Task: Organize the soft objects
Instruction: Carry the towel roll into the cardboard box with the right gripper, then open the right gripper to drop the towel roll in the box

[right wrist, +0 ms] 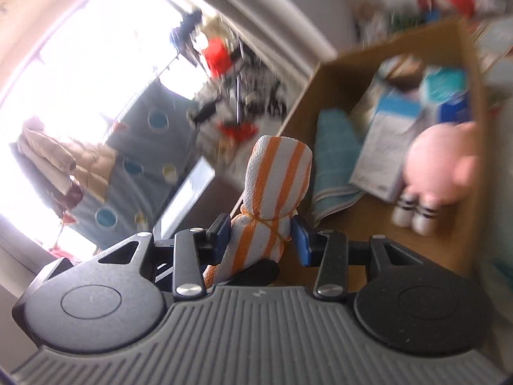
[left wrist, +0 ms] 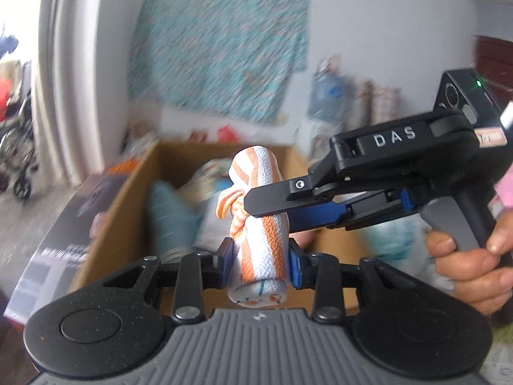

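A rolled white towel with orange stripes [left wrist: 261, 234], tied with a thin band, is held above an open cardboard box [left wrist: 134, 189]. My left gripper [left wrist: 261, 261] is shut on its lower end. My right gripper [left wrist: 269, 199] comes in from the right and closes on the roll's middle; in the right wrist view the same towel [right wrist: 275, 189] sits between its blue pads [right wrist: 301, 240] at the tied waist [right wrist: 261, 237]. The box [right wrist: 352, 64] holds a folded teal towel [right wrist: 333, 157], a pink plush pig [right wrist: 439, 166] and blue-and-white packets [right wrist: 384, 134].
A dark printed carton [left wrist: 64, 237] lies left of the box. A teal patterned cloth [left wrist: 221, 54] hangs on the wall behind. Bags and clutter [left wrist: 336, 96] stand at the back right. A bright window and a spotted grey cloth [right wrist: 128, 166] are at left.
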A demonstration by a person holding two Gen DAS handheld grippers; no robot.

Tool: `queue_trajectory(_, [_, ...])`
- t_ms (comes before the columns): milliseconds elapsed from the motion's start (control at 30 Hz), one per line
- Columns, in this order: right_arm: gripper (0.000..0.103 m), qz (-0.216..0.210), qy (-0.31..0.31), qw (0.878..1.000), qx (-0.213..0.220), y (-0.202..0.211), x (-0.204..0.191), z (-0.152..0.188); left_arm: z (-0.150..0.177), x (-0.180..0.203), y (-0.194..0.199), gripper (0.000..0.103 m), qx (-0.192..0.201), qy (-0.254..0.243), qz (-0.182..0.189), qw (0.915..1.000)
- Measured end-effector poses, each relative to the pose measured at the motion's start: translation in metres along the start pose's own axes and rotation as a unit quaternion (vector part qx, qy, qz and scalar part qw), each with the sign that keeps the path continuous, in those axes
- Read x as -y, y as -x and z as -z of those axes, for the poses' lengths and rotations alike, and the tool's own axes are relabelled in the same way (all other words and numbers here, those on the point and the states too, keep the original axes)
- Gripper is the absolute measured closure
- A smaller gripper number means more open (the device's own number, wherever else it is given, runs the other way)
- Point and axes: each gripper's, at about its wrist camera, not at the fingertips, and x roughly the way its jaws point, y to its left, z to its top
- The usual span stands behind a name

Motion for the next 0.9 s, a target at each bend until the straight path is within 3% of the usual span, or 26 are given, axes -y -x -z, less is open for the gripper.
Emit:
queue_trajectory(200, [0.063, 0.025, -0.030, 0.995, -0.089, -0.096, 0.013, -0.027, -0.003, -0.056, -0.045, 0.069, -0.085, 0.036, -0.038, 0.9950])
queue_trajectory(300, [0.063, 0.024, -0.058, 0.991, -0.120, -0.124, 0.025, -0.034, -0.002, -0.076, -0.055, 0.068, -0.112, 0.048, -0.048, 0.9914])
queue_trajectory(400, [0.063, 0.027, -0.081, 0.986, -0.143, -0.145, 0.036, -0.035, -0.001, -0.084, -0.058, 0.061, -0.128, 0.053, -0.043, 0.9894])
queue_trajectory(567, [0.063, 0.036, -0.113, 0.975, -0.188, -0.167, 0.052, -0.024, 0.007, -0.077, -0.048, 0.051, -0.136, 0.049, -0.027, 0.9891])
queue_trajectory(767, [0.063, 0.035, -0.119, 0.968, -0.216, -0.182, 0.055, -0.013, 0.009, -0.065, -0.035, 0.034, -0.116, 0.035, -0.027, 0.9922])
queue_trajectory(900, [0.051, 0.034, -0.116, 0.970, -0.212, -0.179, 0.054, -0.014, 0.011, -0.056, -0.023, 0.024, -0.098, 0.029, -0.017, 0.9946])
